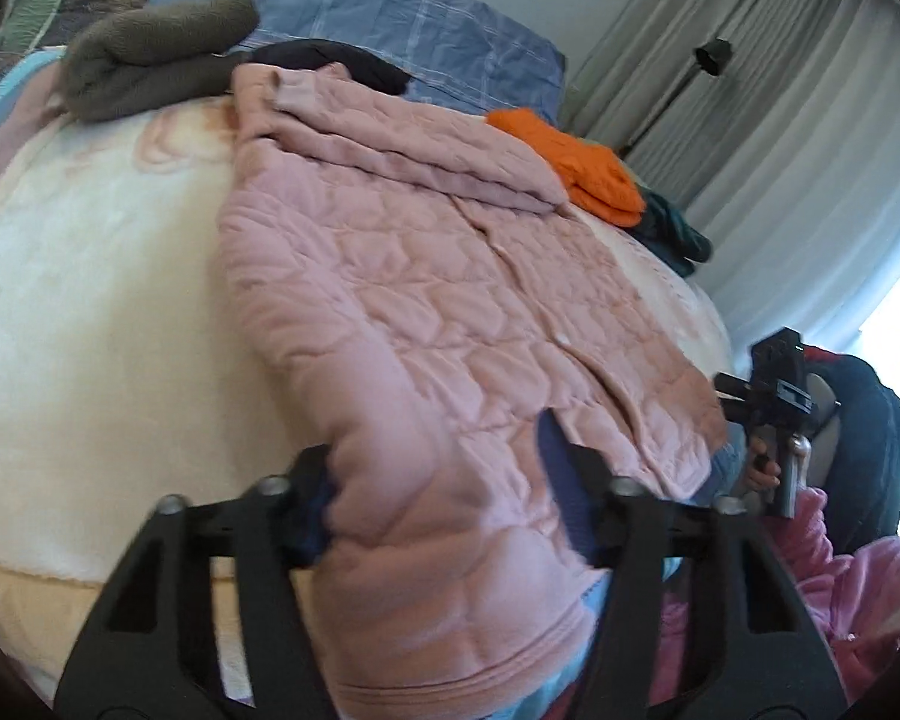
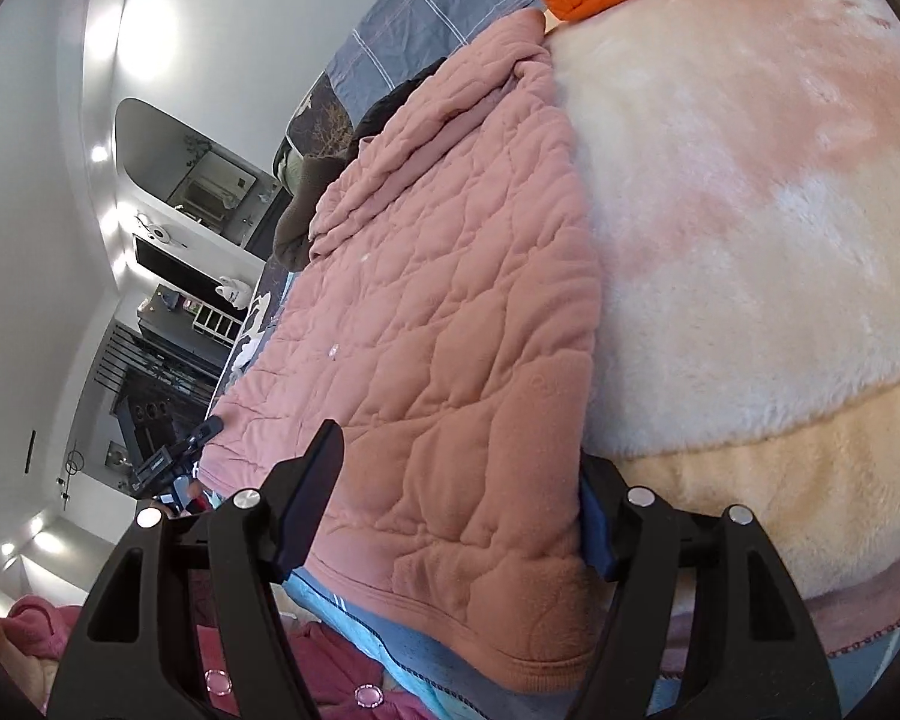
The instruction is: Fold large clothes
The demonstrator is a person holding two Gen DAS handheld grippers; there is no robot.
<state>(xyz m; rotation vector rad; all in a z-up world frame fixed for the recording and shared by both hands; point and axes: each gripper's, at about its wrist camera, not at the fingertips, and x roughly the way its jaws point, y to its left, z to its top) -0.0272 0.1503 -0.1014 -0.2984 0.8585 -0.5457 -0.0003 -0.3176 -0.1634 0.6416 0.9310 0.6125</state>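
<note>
Here the pink quilted fleece garment (image 1: pixel 426 300) lies flat on the cream and pink plush blanket (image 1: pixel 90 300) of the bed, with its long axis running from the near edge, where both grippers are, away to the far end near the grey rolled fleece (image 1: pixel 150 60) and the orange padded jacket (image 1: pixel 576 162).

The left hand-held gripper (image 1: pixel 444 516) has its fingers spread, and the near hem corner of the garment sits between them; I cannot tell if the pads already press the cloth. The right hand-held gripper (image 2: pixel 456 504) is also spread around the other near hem corner, with cloth between its fingers.

So both grippers stand at the near short edge, one at each corner, about equally near to the garment. In my judgement the coming fold must go along the long axis, carrying the near hem away toward the far collar end.
</note>
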